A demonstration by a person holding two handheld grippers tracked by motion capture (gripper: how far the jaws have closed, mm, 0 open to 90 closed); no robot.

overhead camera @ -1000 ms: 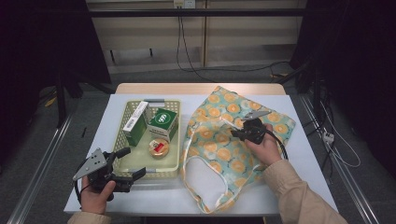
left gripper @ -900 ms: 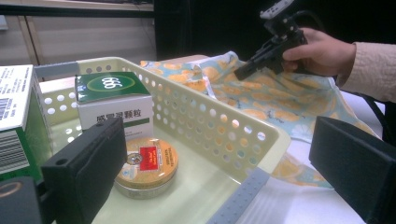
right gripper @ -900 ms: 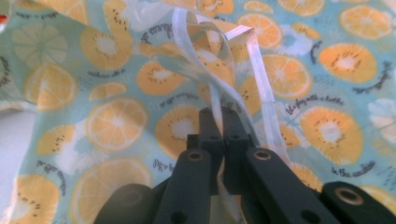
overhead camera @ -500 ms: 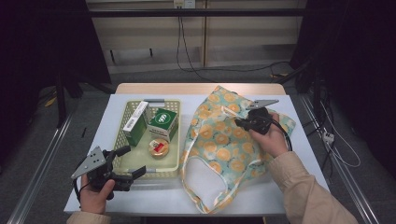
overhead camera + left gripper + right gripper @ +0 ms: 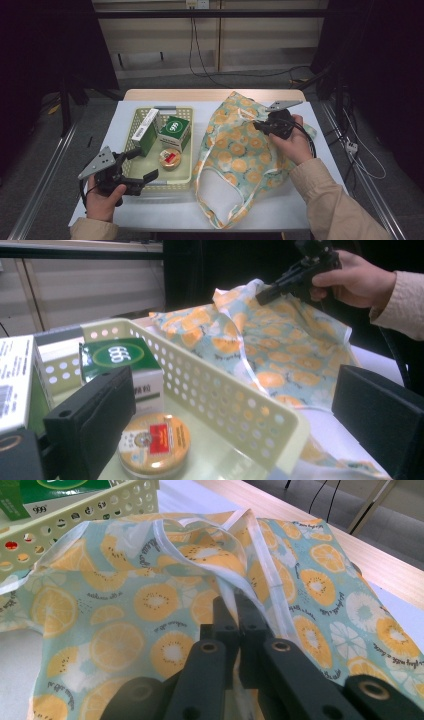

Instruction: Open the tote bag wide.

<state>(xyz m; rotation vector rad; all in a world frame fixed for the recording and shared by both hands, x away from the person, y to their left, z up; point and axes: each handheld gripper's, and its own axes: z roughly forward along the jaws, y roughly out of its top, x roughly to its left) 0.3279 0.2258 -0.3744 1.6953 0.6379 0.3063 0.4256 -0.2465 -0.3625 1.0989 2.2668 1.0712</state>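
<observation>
A: Start with the surface. White worktop (image 5: 150, 212) with a bare wooden strip along its far edge, dark room all round, pale wall panels behind with cables hanging down to the floor.

B: And metal rails on the floor at both long sides. What's on the left half?

A: A pale perforated basket (image 5: 179, 176), its near edge not far from the worktop's near edge. Inside: a green box (image 5: 174, 131) towards the far end, a long white-and-green carton (image 5: 145, 131) against the left wall, a small round tin (image 5: 169, 158) nearer us.

B: The right half belongs to the orange-print fabric bag (image 5: 235, 155), spread from the far edge almost to the near one, its handle loop lying at the near edge.

A: The right gripper (image 5: 235, 612) has its fingers pressed together on the bag's white-trimmed rim, the cloth lifted into a peak above the far right part of the worktop.

B: And the left gripper (image 5: 142, 165)?

A: Held above the basket's near left corner, fingers spread wide, nothing between them. From its own camera one finger looks to be over the tin, but I can't be sure how high it hangs.

B: Room to move?

A: A white strip along the near edge in front of the basket, a narrow lane between basket and bag, and a band along the left edge.
</observation>
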